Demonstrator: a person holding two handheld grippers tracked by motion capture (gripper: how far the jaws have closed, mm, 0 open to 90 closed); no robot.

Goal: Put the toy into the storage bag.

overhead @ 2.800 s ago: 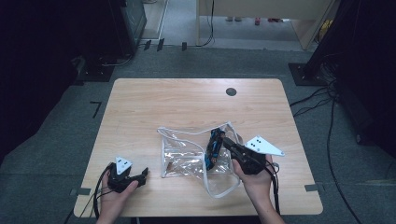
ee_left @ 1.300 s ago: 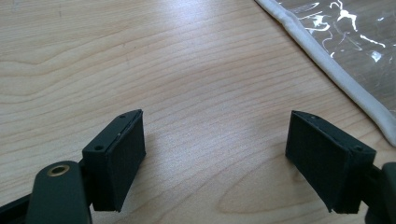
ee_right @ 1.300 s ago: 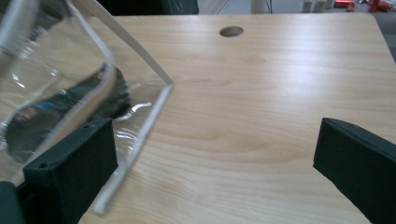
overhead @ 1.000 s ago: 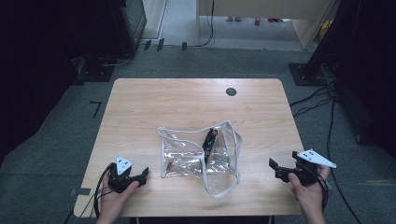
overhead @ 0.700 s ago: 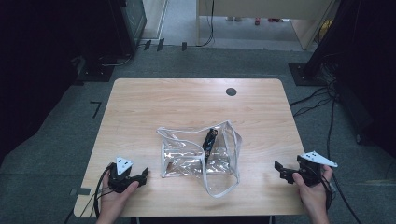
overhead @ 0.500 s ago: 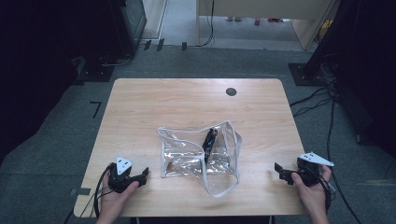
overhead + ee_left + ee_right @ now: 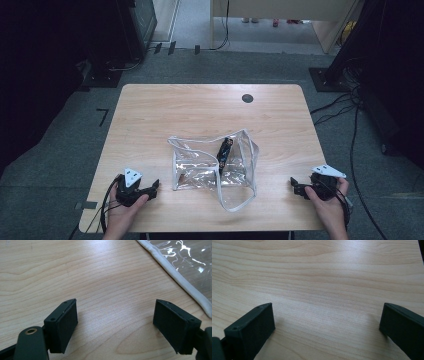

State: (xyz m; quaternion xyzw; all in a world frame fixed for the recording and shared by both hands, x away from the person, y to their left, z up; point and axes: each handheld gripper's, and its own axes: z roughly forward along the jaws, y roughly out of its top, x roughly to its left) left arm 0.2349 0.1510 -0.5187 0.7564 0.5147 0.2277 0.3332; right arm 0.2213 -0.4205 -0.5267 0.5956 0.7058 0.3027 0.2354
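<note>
At the near edge of the wooden bench (image 7: 200, 107), the left tool (image 7: 150, 189) rests at about seven o'clock, jaws wide apart with bare wood between them; the right tool (image 7: 296, 186) sits at about four o'clock, jaws likewise spread over bare wood; between them, toward the centre, lies a clear plastic bag (image 7: 212, 170) with white piping, a dark slim object (image 7: 224, 151) inside; at twelve o'clock, a dark round grommet (image 7: 247, 98).

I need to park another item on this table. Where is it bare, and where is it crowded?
The far half of the light wooden table is bare, bordered by the small dark round grommet and the clear plastic pouch with white trim. Crowded: the near middle with the pouch, and the near corners, held by the left claw and right claw.
</note>
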